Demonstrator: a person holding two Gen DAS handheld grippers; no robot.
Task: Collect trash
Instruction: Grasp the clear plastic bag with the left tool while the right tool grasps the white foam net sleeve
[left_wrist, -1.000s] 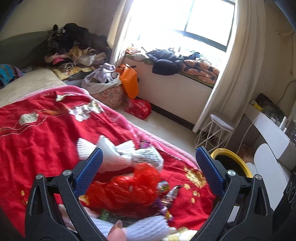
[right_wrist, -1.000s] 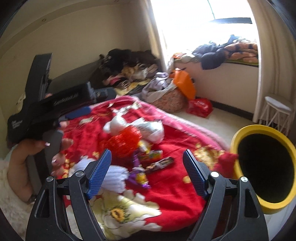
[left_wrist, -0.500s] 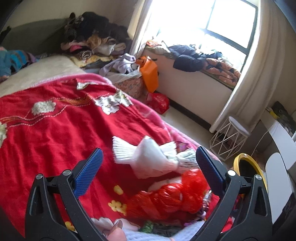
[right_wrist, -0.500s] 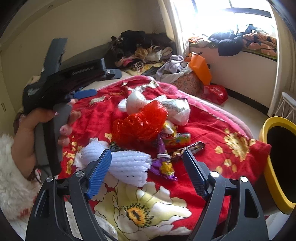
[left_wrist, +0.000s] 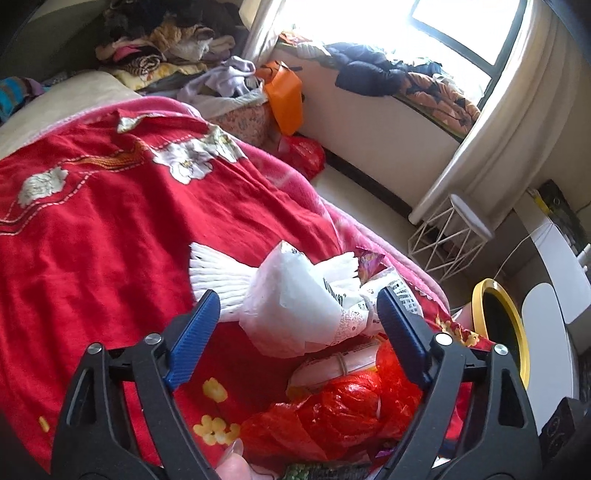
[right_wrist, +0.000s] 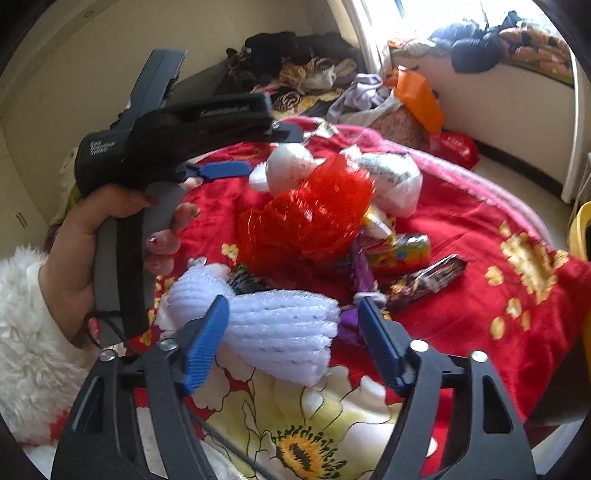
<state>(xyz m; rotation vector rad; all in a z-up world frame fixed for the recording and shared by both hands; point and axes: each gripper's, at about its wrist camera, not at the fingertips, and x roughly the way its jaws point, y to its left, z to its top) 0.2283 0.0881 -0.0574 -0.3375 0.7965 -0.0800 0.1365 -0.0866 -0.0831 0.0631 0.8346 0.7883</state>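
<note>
Red floral blanket (right_wrist: 461, 229) is carrying the whole trash pile, spread over the bed; yellow-rimmed round bin (left_wrist: 517, 332) is standing on the floor just off the bed edge, w/ nothing in it that I can see.

Crinkled red plastic bag (right_wrist: 306, 218) is sitting mid-pile: light, slippery film, likely to collapse and slide under the pads, so pinching a bunched fold looks better than the flat skin.

White crumpled plastic bag with black print (left_wrist: 295, 306) is lying betw. the left gripper (left_wrist: 299, 306) pads. Jaws are closing but still fairly wide; pads are not pressing on it yet. Soft, near weightless; a grip across the thick crumpled middle should hold, a loose edge prob. won't.

White ribbed foam fruit sleeve (right_wrist: 280, 332) is lying near the bed's front edge, betw. the right gripper (right_wrist: 291, 332) pads. Jaws are closing, about half open; left pad is just beside the foam, right pad apart from it, nothing gripped. Springy, squashy, grippy surface, so mid-body is the place.

Small candy wrappers (right_wrist: 424, 277), shiny foil, are scattering right of the foam: thin, flat on cloth, hardest to pick w/o snagging blanket.
</note>
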